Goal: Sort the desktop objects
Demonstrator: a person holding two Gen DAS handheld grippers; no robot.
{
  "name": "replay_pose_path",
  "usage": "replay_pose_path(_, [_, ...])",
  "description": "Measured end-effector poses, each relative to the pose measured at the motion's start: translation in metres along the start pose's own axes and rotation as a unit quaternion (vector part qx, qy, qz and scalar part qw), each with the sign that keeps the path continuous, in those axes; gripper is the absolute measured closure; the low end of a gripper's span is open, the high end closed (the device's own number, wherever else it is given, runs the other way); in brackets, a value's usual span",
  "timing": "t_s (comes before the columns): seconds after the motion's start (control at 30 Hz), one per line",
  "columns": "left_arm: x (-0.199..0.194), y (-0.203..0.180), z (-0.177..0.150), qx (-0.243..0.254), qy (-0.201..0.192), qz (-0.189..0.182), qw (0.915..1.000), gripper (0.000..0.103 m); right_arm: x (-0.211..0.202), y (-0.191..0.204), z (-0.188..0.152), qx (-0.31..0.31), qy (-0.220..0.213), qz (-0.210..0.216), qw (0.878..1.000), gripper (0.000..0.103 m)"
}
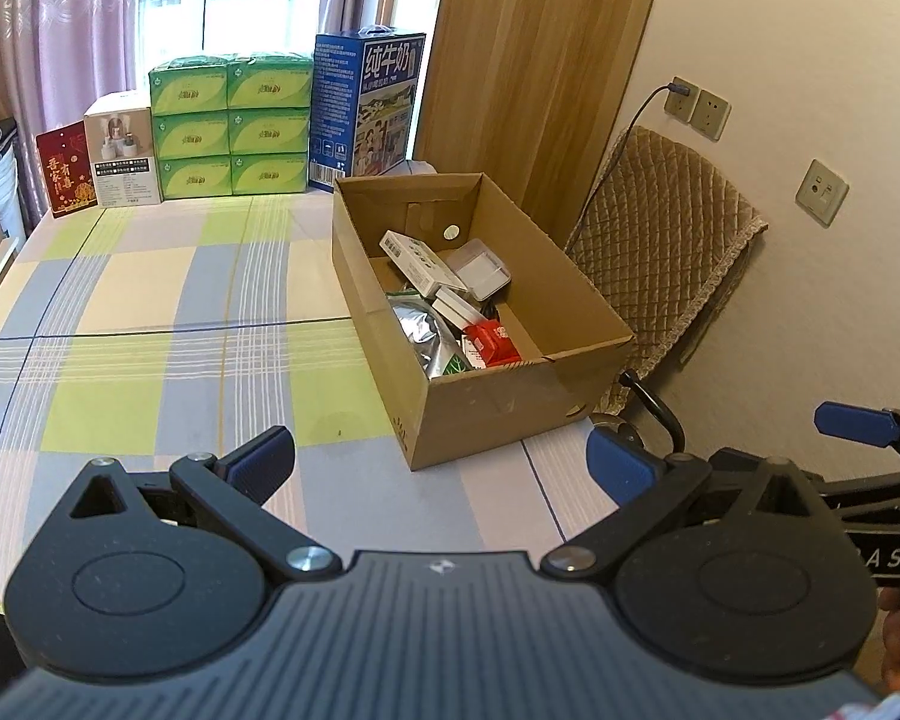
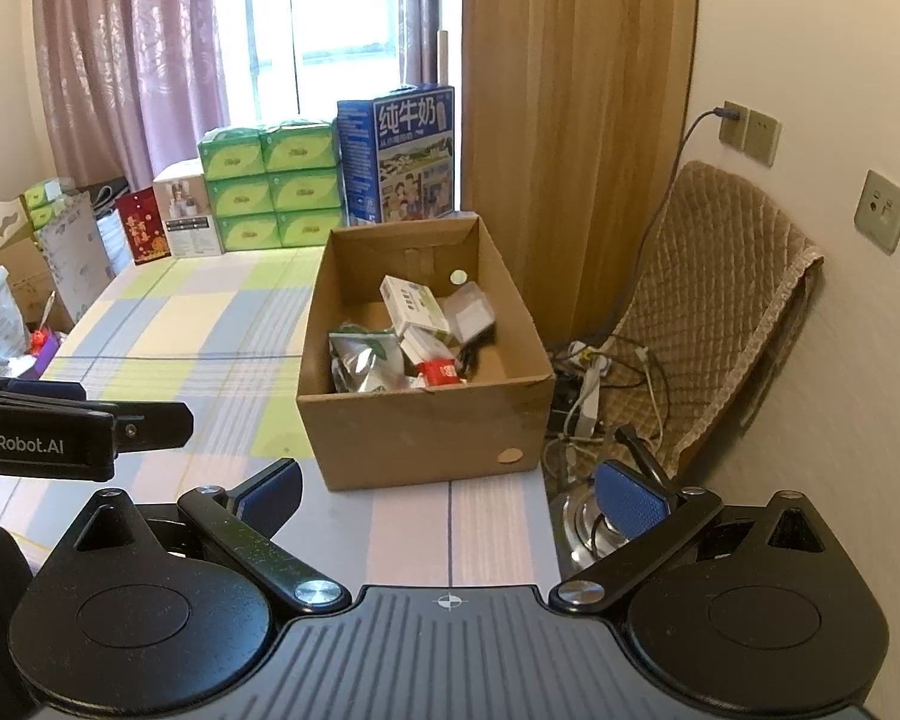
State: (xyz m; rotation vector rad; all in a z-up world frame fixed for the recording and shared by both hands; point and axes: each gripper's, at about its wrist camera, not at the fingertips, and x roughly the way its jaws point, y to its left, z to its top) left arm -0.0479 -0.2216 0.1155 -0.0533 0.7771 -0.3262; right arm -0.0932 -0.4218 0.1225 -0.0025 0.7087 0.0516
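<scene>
An open cardboard box [image 1: 498, 402] [image 2: 426, 426] stands on the checked tablecloth [image 1: 150, 330] near the table's right edge. Inside it lie a silver foil bag [image 1: 423, 330] [image 2: 363, 363], a white medicine carton [image 1: 417, 261] [image 2: 414, 303], a clear plastic case [image 1: 480, 267] [image 2: 471, 312] and a red packet [image 1: 492, 345] [image 2: 441, 372]. My left gripper [image 1: 442, 462] hangs open and empty just in front of the box. My right gripper [image 2: 450, 492] is also open and empty, in front of the box's near wall. Each gripper shows at the edge of the other's view.
Along the far edge stand stacked green tissue boxes [image 1: 231, 132], a blue milk carton [image 1: 366, 102], a white box [image 1: 123, 150] and a red card [image 1: 66, 171]. To the right are a quilted chair cover [image 2: 714, 300], wall sockets [image 2: 750, 132] and floor cables [image 2: 594, 384].
</scene>
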Motion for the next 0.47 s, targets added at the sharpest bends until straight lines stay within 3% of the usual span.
replay_pose_path(0.47, [0.0008,0.0038,-0.0044,0.0,-0.015,-0.007,0.9999,0.001,-0.0002,-0.001,-0.0054,0.001,0.003,-0.003,1.0,0.002])
